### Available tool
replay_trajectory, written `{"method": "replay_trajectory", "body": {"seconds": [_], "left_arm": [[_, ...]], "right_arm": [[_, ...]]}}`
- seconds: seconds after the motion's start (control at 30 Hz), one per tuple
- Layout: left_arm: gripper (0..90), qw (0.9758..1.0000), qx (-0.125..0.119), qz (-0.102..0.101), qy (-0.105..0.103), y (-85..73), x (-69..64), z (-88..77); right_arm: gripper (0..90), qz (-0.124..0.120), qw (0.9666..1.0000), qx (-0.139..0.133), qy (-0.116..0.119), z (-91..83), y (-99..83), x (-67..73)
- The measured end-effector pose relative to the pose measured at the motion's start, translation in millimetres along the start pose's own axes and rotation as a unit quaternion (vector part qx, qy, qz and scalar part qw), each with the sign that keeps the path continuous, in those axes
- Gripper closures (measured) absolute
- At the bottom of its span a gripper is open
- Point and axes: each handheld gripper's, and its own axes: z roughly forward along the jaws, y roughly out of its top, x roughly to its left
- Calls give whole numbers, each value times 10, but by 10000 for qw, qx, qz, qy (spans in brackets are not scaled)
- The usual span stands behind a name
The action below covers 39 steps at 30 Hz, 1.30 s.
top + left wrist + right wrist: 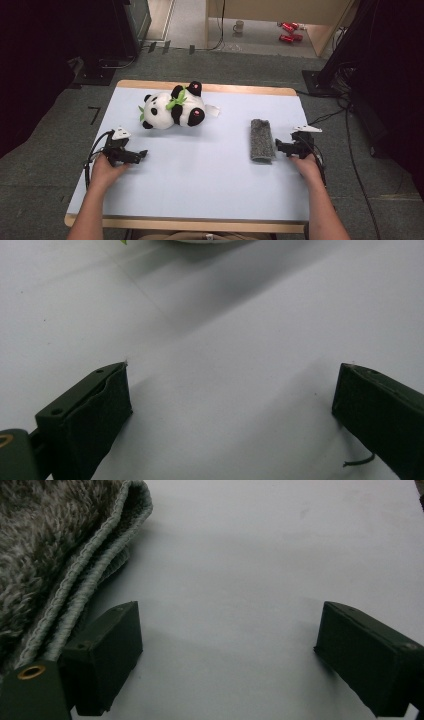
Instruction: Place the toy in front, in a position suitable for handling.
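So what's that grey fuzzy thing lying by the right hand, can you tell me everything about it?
It looks like a small grey towel, folded into a narrow strip that lies flat on the pale table, its length running away from the person. The pile is shaggy, speckled dark and light grey; the right gripper view shows stacked folded layers with a paler stitched hem. The right gripper sits just beside its near end with jaws open and nothing between them; whether a jaw touches the hem I cannot tell.
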Motion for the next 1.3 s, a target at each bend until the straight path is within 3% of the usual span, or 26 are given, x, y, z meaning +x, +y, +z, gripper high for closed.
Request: {"method": "replay_trajectory", "body": {"seconds": [1.3], "left_arm": [[31, 10000, -25, -72, 51, -2, -13, -8]], "right_arm": [[106, -26, 10000, 4, -9, 2, 3, 4]]}}
